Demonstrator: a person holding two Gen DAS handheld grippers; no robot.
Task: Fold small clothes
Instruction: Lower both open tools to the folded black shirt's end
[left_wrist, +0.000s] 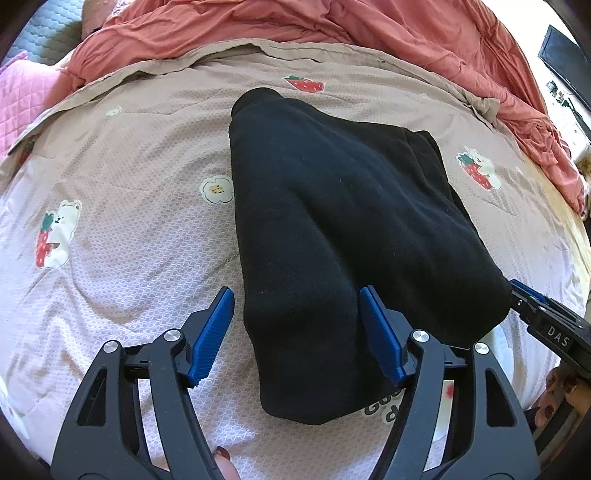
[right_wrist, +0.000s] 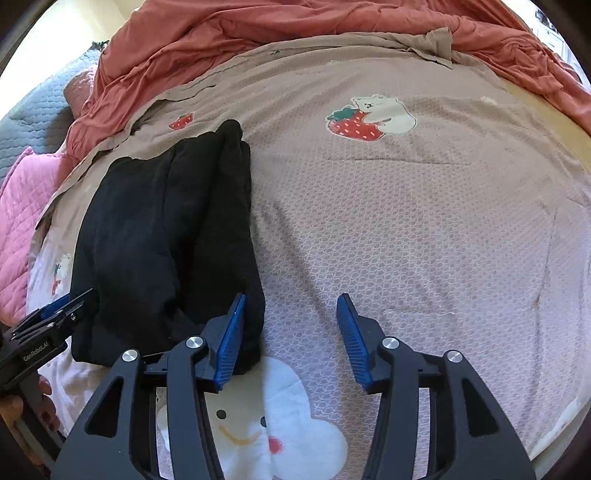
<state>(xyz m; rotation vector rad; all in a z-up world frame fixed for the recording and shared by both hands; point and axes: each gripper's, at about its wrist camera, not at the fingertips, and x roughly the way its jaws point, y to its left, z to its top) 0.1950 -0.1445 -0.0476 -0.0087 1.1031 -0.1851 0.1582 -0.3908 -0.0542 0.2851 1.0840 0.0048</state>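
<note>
Black garment (left_wrist: 332, 206) lies folded lengthwise on the bed (left_wrist: 122, 229), left gripper (left_wrist: 297, 334) and right gripper (right_wrist: 290, 339) both apart at its near end, nothing clamped; likely next: re-grip near corners, fold away.

Looking down at a folded black garment (left_wrist: 332, 221) flat on a pinkish blanket (left_wrist: 129, 229) with strawberry-bear prints. Left gripper (left_wrist: 297, 317) wide open over its near end, pads clear. Right gripper (left_wrist: 532, 299) poking in at the right edge.
</note>
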